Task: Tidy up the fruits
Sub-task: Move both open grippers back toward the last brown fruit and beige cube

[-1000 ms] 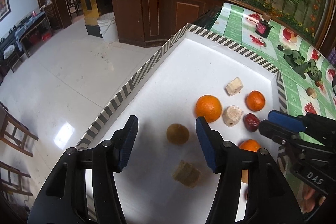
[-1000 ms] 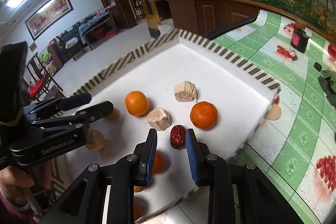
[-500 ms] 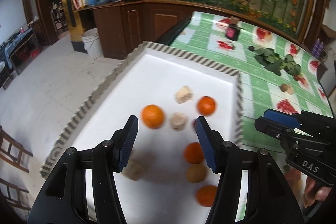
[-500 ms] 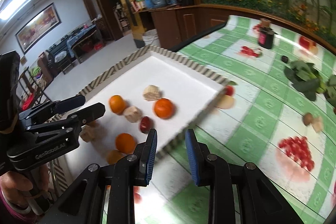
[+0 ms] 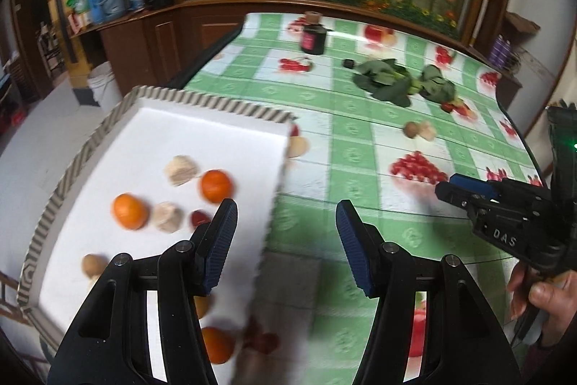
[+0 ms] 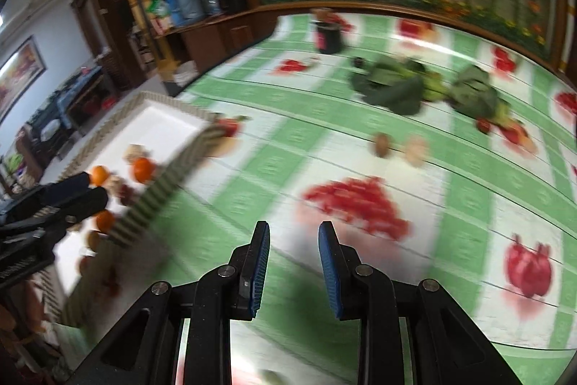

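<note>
Green checked cloth with printed fruit covers the counter (image 5: pixel 346 147); the white tray (image 5: pixel 230 118) sits at its left end. Oranges (image 5: pixel 215 185) on the tray look firm and smooth, so they'd probably roll: grab across the middle. Left claw (image 5: pixel 286 233) gapes over the tray's edge, empty. Right claw (image 6: pixel 294 255) is nearly together, empty.

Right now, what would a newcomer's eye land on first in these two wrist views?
Probably the white tray with its striped rim at the left, holding bright oranges, a dark red fruit and pale chunks. Next comes the green checked tablecloth printed with red fruit, where a heap of dark leafy greens lies toward the far side. Both the left gripper and the right gripper hang over the cloth holding nothing.
</note>
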